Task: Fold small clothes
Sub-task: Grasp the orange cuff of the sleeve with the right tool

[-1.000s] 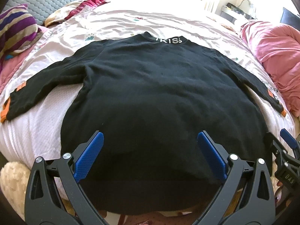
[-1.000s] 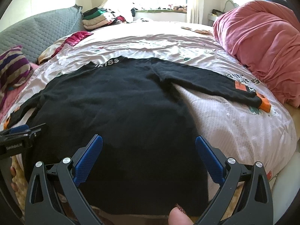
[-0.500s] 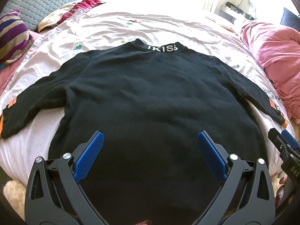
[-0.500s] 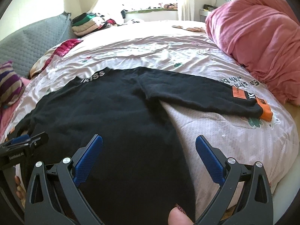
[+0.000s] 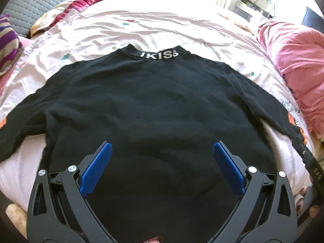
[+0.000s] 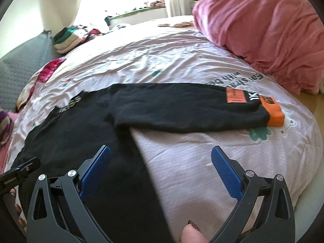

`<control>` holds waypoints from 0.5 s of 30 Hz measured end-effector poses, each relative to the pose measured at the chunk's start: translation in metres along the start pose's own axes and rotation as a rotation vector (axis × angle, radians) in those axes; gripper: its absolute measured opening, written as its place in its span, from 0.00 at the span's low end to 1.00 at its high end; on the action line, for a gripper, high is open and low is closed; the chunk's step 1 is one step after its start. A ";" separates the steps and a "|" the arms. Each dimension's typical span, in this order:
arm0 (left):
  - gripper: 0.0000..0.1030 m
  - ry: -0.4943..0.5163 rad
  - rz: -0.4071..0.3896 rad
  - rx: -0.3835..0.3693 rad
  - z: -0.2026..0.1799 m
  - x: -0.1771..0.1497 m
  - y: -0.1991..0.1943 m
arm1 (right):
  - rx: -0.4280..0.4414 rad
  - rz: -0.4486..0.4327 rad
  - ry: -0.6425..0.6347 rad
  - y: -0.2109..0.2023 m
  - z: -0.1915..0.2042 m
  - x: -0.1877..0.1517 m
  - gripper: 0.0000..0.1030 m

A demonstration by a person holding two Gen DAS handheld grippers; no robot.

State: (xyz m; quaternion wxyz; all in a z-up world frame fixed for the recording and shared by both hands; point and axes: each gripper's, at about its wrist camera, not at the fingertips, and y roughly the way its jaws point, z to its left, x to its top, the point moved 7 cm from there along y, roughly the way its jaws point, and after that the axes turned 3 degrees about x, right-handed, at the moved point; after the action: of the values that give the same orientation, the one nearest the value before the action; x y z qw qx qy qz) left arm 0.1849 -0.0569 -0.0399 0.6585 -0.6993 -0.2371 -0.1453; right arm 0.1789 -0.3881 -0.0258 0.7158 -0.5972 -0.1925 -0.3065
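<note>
A black long-sleeved sweater [image 5: 154, 105] lies flat on the bed, its lettered collar [image 5: 160, 54] at the far side and both sleeves spread out. My left gripper [image 5: 161, 154] is open and empty above the sweater's lower middle. My right gripper [image 6: 161, 158] is open and empty above the sweater's right edge [image 6: 139, 162]. The right sleeve [image 6: 182, 109] stretches to the right and ends in an orange cuff [image 6: 273, 113]. The right gripper's body shows at the right edge of the left wrist view [image 5: 309, 160]; the left gripper's body shows at the left edge of the right wrist view [image 6: 20, 170].
The bed has a pale pink printed sheet [image 5: 162, 26]. A pink quilt [image 6: 263, 28] is heaped at the right. A striped pillow [image 5: 8, 46] and a grey headboard [image 5: 30, 2] are at the left. Folded clothes [image 6: 70, 38] are stacked at the far side.
Both grippers have moved forward over the sweater, away from its hem. The right gripper has swung to the right, toward the right sleeve. Both stay open.
</note>
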 end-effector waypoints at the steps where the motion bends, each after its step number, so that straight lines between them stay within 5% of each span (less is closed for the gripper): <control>1: 0.91 0.006 0.000 0.001 -0.003 0.004 0.002 | -0.011 0.000 0.011 0.001 -0.005 0.002 0.96; 15: 0.91 0.100 0.007 -0.028 -0.048 0.045 0.018 | -0.124 0.011 0.231 0.023 -0.096 0.027 0.96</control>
State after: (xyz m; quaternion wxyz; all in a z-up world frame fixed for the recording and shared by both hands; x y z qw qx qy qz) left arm 0.2379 -0.0986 -0.0276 0.6603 -0.7010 -0.1996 -0.1810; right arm 0.2058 -0.4845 -0.0462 0.6967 -0.6018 -0.0862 -0.3809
